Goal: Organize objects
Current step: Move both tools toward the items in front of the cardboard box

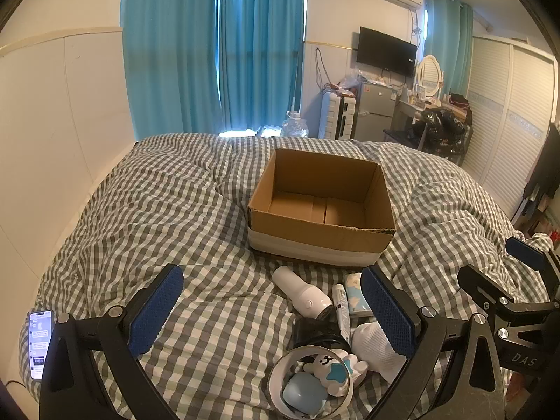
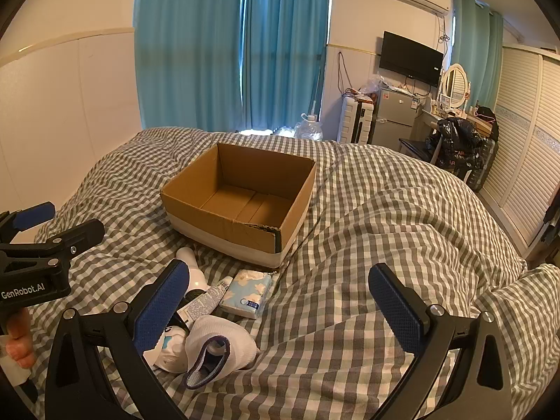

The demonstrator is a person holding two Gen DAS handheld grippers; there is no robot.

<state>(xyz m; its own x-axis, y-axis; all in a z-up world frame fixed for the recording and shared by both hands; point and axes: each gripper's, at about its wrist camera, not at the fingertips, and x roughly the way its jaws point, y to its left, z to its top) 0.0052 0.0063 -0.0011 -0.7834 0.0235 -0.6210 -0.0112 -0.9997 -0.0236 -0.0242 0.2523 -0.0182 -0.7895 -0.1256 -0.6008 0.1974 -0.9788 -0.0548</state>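
An empty cardboard box (image 1: 320,231) (image 2: 224,224) sits on the checked bedspread. In front of it lies a heap of small objects: a white cylindrical device (image 1: 301,294), a tube (image 1: 341,306) (image 2: 206,301), a blue floral tissue pack (image 2: 248,290) (image 1: 355,297), a white sock (image 2: 224,346) (image 1: 374,346), a tape roll (image 1: 309,383) ringing a bear toy (image 1: 330,367) and a blue case (image 1: 302,393). My left gripper (image 1: 273,313) hangs open above the heap. My right gripper (image 2: 280,309) is open too, over bare bedspread just right of the heap.
A phone (image 1: 40,343) lies at the bed's left edge beside the white wall. The checked bedspread (image 2: 385,245) spreads wide to the right. Beyond the bed stand teal curtains, a water jug (image 2: 309,127), a suitcase, a small fridge and a cluttered dresser.
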